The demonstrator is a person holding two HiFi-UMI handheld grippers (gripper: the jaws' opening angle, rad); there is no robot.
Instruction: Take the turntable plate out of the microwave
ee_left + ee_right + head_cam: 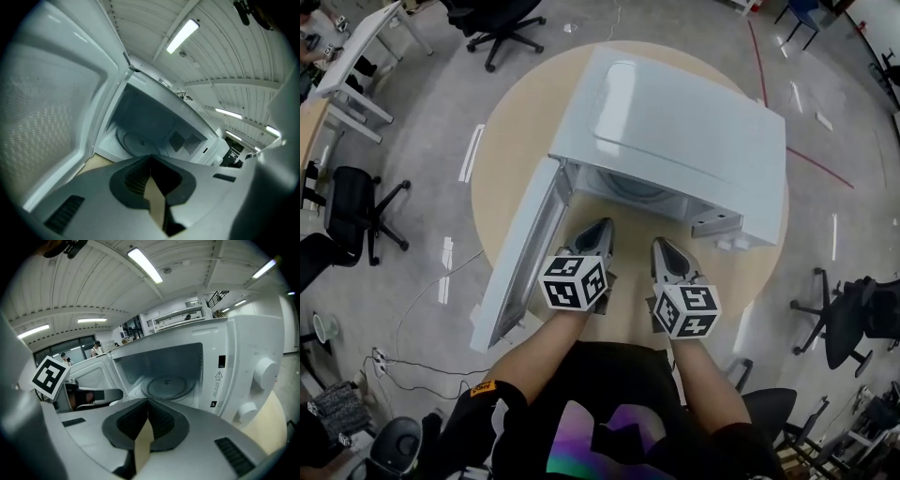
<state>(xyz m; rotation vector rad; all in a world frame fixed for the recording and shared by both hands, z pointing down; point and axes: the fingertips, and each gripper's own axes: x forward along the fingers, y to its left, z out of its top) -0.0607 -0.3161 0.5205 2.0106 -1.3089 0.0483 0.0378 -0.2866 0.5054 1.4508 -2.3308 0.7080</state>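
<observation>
Tabletop [514,111]: round and wood-coloured; it carries the microwave, and both grippers are held above its near edge.
Microwave [675,122]: white, with its opening turned toward the person.
Door [520,258]: swung fully open to the person's left, so the cavity is exposed.
Turntable plate [169,384]: a round glass disc lying flat on the cavity floor, inside the microwave and touched by neither gripper.
Left gripper [602,227]: jaws together with nothing between them, just outside the opening on the door side.
Right gripper [661,246]: jaws together and empty, beside the left gripper and aimed into the cavity.
Progress: an early stage, judging by the layout. The door is already open. Left to do: part the jaws, reach in, take the plate by its rim and lift it out.
Head view: shows both grippers side by side and how close they are to the opening. Of the plate [633,187] it shows only a grey arc under the top edge.
Right gripper view: shows the whole plate, the control knobs [264,372] and the left gripper's marker cube [49,376].
Left gripper view: shows the door's inner face [51,117] and part of the plate [136,140].
</observation>
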